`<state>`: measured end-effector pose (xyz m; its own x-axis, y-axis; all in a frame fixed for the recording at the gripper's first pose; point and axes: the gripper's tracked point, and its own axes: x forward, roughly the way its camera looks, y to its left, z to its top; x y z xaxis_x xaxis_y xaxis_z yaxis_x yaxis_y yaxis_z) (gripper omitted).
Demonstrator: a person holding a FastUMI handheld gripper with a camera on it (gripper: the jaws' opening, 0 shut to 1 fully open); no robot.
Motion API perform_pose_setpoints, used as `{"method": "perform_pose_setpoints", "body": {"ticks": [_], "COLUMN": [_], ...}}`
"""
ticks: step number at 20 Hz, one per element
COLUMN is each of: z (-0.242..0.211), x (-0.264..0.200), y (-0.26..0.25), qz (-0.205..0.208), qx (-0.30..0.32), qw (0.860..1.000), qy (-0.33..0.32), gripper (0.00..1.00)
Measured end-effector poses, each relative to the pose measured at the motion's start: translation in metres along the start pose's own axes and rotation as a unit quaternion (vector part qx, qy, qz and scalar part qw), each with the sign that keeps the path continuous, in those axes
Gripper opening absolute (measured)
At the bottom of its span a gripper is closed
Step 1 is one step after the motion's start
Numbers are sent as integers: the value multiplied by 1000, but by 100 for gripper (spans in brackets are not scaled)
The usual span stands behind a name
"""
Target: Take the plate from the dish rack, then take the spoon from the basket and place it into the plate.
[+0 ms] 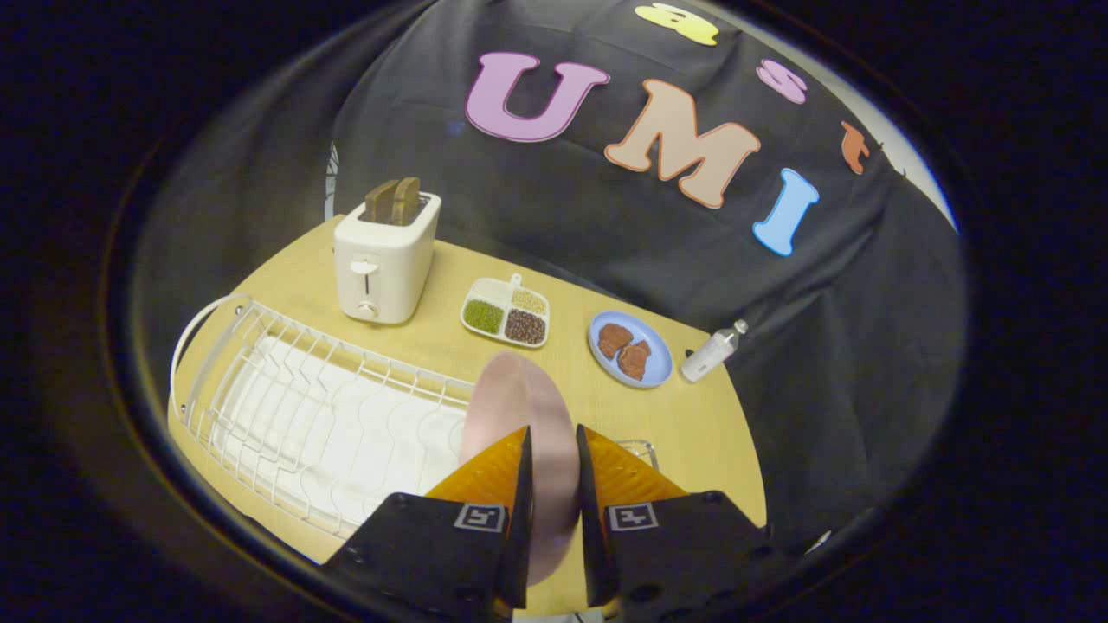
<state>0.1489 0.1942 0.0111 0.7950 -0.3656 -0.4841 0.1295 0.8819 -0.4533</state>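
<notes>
Plate [528, 415], pink and standing on edge, sat in the lower middle of the frame, pinched at its rim between the two fingers of the hand-held gripper [552, 454]. It ran straight ahead along the fingers, rising beyond their tips at the near end of the white dish rack [286, 389], which filled the lower left. Bare worktop [692, 424] lay just right of the fingers, likely the nearest set-down spot.

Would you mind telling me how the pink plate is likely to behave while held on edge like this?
The plate looks rigid, so it probably won't flex. Its smooth surface may slip between the gripper fingers pinching it. Held upright by one edge above the rack, it could pivot.
</notes>
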Motion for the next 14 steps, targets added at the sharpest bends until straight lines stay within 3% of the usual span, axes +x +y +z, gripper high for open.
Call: {"method": "perform_pose_setpoints", "body": {"ticks": [5,14], "z": [15,18], "x": [-14,-60], "y": [10,-23], "qz": [35,159], "qx": [12,149], "qw": [999,976], "qy": [-24,-24], "gripper": [23,23]}}
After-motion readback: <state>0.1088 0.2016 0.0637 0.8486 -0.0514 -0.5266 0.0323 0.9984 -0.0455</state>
